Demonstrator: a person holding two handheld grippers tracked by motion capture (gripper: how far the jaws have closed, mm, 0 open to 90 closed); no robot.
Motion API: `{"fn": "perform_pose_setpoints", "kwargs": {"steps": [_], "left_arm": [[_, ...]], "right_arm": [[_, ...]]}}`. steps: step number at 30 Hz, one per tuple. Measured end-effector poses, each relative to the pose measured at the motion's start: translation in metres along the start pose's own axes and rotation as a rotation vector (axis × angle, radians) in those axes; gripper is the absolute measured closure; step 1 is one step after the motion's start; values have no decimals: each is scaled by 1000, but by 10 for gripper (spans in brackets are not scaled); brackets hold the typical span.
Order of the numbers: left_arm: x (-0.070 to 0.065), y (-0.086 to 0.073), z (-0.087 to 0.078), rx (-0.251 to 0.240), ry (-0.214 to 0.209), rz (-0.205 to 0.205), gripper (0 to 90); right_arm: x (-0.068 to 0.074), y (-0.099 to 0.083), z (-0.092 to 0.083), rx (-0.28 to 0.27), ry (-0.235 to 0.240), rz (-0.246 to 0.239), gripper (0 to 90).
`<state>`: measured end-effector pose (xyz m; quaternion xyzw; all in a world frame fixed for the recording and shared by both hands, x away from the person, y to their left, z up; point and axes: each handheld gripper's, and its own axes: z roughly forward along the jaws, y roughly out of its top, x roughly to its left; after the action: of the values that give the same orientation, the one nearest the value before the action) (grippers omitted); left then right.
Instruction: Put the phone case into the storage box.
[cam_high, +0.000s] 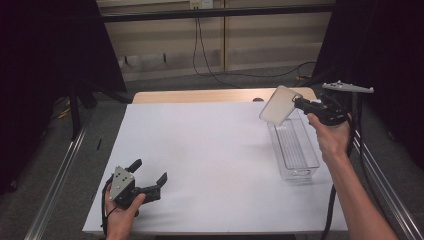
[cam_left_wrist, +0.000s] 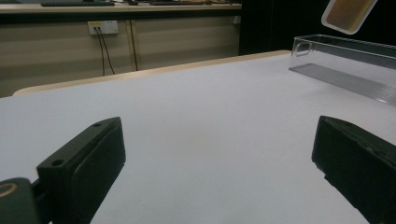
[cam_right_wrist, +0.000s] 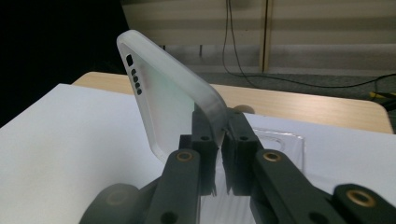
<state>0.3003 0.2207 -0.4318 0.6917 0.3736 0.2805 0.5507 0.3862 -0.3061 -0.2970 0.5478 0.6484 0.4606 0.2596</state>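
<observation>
High view: the right gripper pinches a translucent phone case, raised over the clear plastic bin below it. Left gripper view: the left gripper gapes empty, the bin far ahead-right. Right gripper view: jaws clamp the case's edge.

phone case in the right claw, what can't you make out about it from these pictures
- Phone case, right gripper view: the edge gripped by the right claw is hidden between its jaws.
- High view: the case is too small to show its cutouts.
- Left gripper view: the case is cut off by the top edge.
- Clear bin, right gripper view: mostly hidden behind the jaws.
</observation>
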Motion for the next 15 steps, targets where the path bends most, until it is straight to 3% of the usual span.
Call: {"fn": "perform_pose_setpoints", "kwargs": {"steps": [5,7,10,15], "left_arm": [[0,-2,5,5,11,8,20],[-1,-1,9,7,-8,-1,20],[-5,1,11,3,-15,38,21],[-10,0,11,14,-48,41,21]], "right_arm": [[-8,5,-2,-6,-26,-13,842],[-11,6,-1,-6,-40,-18,842],[-15,7,1,-2,-59,-28,842],[-21,6,5,13,-67,-26,842]]}}
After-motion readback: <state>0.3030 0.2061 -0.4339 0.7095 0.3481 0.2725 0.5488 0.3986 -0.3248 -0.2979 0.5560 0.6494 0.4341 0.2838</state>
